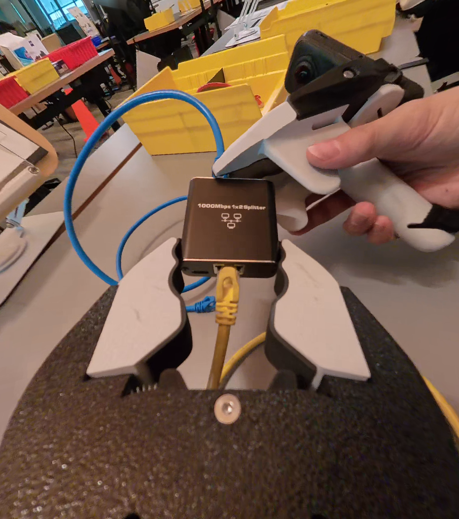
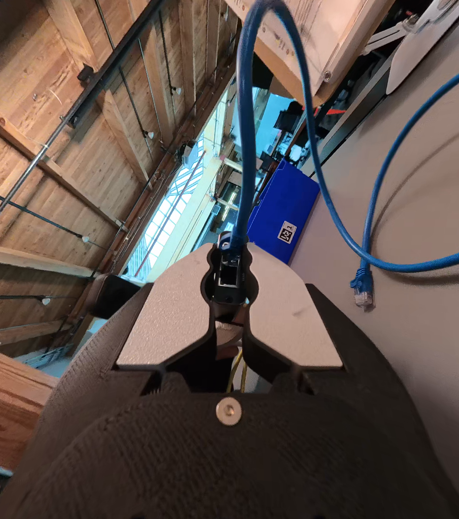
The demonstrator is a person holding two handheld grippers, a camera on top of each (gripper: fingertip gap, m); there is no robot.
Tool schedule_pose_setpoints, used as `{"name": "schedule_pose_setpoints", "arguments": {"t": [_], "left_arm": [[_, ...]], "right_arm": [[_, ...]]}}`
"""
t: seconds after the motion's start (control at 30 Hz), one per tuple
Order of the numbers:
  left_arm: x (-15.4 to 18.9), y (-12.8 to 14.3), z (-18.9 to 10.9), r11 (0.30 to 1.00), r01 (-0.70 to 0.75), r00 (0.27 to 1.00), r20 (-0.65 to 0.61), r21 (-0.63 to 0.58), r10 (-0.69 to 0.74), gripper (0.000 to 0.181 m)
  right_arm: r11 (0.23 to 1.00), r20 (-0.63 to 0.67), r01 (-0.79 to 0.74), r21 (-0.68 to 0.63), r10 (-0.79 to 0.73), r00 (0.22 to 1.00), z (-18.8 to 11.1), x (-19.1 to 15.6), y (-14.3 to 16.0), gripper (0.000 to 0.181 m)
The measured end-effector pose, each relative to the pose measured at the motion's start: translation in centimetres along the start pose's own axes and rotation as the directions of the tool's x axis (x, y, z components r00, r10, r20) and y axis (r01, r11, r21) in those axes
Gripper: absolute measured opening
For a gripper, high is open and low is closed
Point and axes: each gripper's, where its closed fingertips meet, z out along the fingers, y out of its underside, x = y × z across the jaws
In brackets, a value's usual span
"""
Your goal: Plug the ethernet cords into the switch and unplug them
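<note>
My left gripper (image 1: 229,248) is shut on the near end of the black switch (image 1: 229,216) and holds it level above the grey table (image 1: 363,295). A yellow ethernet cord (image 1: 226,297) is plugged into a near-side port and runs back between my fingers. My right gripper (image 2: 229,247), held by a hand, shows in the left wrist view (image 1: 218,171) at the switch's far end. It is shut on the plug of a blue ethernet cord (image 2: 241,146) at a far-side port. Beside it an empty port (image 2: 226,280) shows. The blue cord's other plug (image 2: 361,290) lies loose on the table.
Yellow bins (image 1: 194,123) stand along the table's far edge, and a blue bin (image 2: 281,213) sits at another edge. A wood-framed board (image 1: 1,157) on a white stand base (image 1: 1,252) is at the left. The blue cord loops high over the table.
</note>
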Motion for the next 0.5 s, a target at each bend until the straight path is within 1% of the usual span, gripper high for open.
{"name": "schedule_pose_setpoints", "arguments": {"t": [0.07, 0.2, 0.27, 0.5], "left_arm": [[-0.1, 0.0, 0.1, 1.000, -0.017, 1.000, 0.024, -0.019, 0.017, 0.062], [-0.1, -0.4, 0.3, 0.999, -0.022, 0.998, 0.063, -0.035, 0.024, 0.062], [-0.1, -0.6, 0.4, 0.999, -0.018, 0.997, 0.077, -0.029, 0.020, 0.062], [0.0, -1.3, 0.6, 1.000, 0.012, 0.996, 0.087, 0.014, -0.013, 0.062]], "right_arm": [[0.999, -0.021, 0.003, 0.037, -0.002, 1.000, -0.1, 0.1, -0.2, 0.015], [0.995, -0.013, -0.016, 0.097, 0.017, 1.000, -0.2, -0.1, -0.6, 0.014], [0.993, 0.000, -0.035, 0.112, 0.035, 0.999, -0.2, -0.3, -0.8, 0.014], [0.989, 0.013, -0.033, 0.144, 0.031, 0.999, -0.5, -0.7, -1.1, 0.013]]}}
